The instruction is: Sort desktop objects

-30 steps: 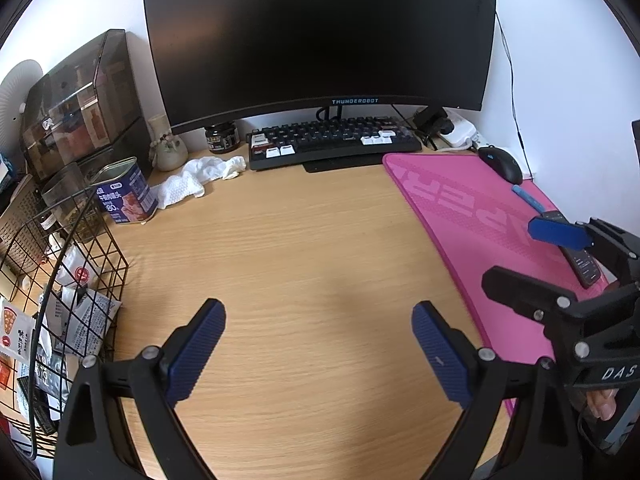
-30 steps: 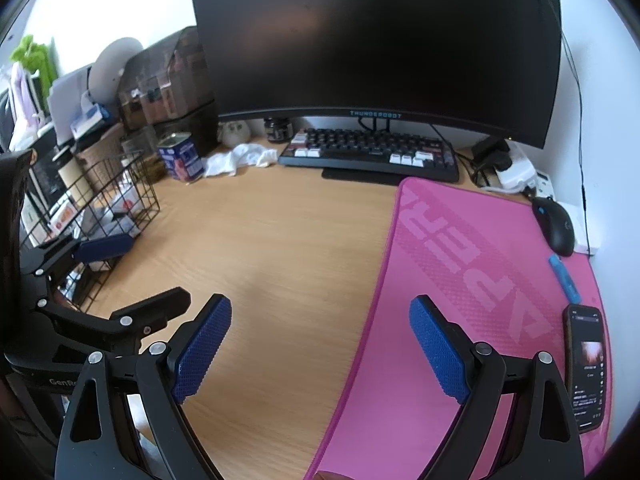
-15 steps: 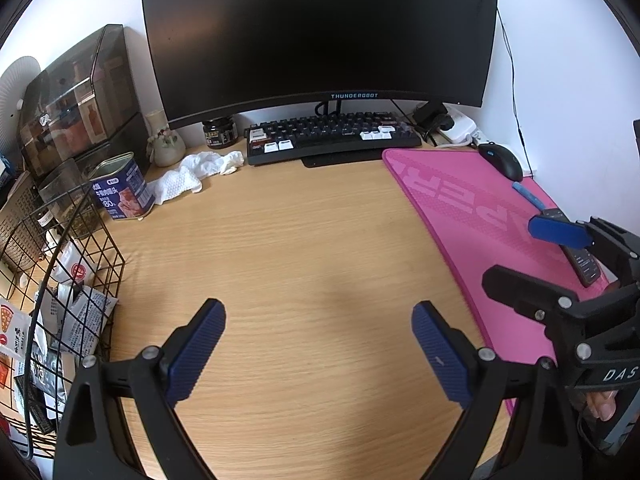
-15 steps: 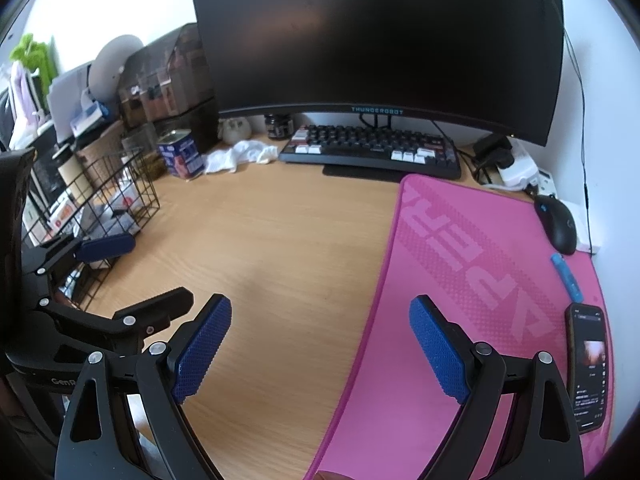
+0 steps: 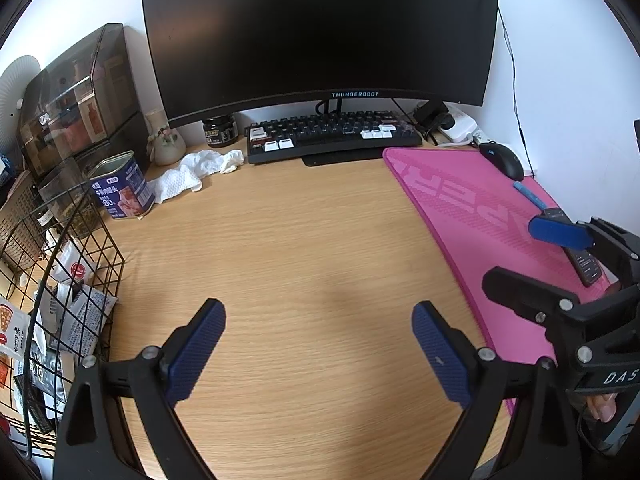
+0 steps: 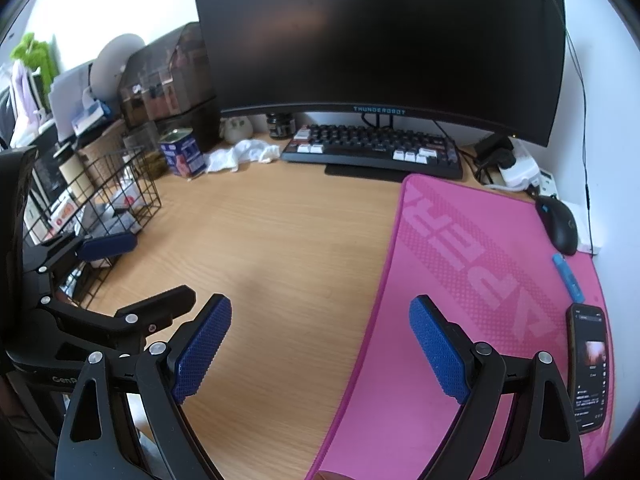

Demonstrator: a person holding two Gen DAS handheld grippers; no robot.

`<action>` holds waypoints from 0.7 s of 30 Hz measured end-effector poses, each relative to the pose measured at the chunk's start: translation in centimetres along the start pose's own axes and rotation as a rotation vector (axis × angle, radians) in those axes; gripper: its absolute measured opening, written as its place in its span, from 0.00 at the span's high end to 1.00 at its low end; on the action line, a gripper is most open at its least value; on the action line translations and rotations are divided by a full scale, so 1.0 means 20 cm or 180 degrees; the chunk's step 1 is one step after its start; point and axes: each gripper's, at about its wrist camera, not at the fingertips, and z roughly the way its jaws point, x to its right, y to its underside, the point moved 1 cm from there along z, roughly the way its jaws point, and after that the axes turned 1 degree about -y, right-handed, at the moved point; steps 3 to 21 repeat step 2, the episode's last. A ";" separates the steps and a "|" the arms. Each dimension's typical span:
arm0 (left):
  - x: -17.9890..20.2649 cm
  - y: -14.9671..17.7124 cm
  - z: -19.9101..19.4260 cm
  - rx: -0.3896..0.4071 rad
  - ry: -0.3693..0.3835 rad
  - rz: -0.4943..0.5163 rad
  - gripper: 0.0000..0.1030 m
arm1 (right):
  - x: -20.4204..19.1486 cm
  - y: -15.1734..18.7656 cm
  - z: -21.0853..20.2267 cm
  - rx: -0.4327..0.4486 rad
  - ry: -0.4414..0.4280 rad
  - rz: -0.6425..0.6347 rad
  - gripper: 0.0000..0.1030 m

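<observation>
Left wrist view is being filled by the wooden bench (image 5: 304, 264), on which a dark monitor (image 5: 320, 32) is being carried at the back; a pink mat (image 5: 472, 216) is being laid on its right side, a keyboard (image 5: 332, 136) under the screen, a wire basket (image 5: 76, 280) at the left edge; a blue tin (image 5: 120, 188) and a white cloth (image 5: 192, 172) are being kept beside it; a phone (image 6: 588, 364), a mouse (image 6: 560, 224) and a blue pen (image 6: 568, 276) are being seen on the mat; the left hand-held gripper (image 5: 318, 352) and right hand-held gripper (image 6: 320, 352) are being held wide, nothing between the pads.
</observation>
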 end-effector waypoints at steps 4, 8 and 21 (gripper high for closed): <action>0.01 0.00 0.00 -0.0019 -0.0041 0.0038 0.09 | 0.00 0.00 0.00 -0.0004 0.0001 0.0002 0.12; 0.01 0.00 0.00 -0.0019 -0.0041 0.0038 0.09 | 0.00 0.00 0.00 -0.0004 0.0001 0.0002 0.12; 0.01 0.00 0.00 -0.0019 -0.0041 0.0038 0.09 | 0.00 0.00 0.00 -0.0004 0.0001 0.0002 0.12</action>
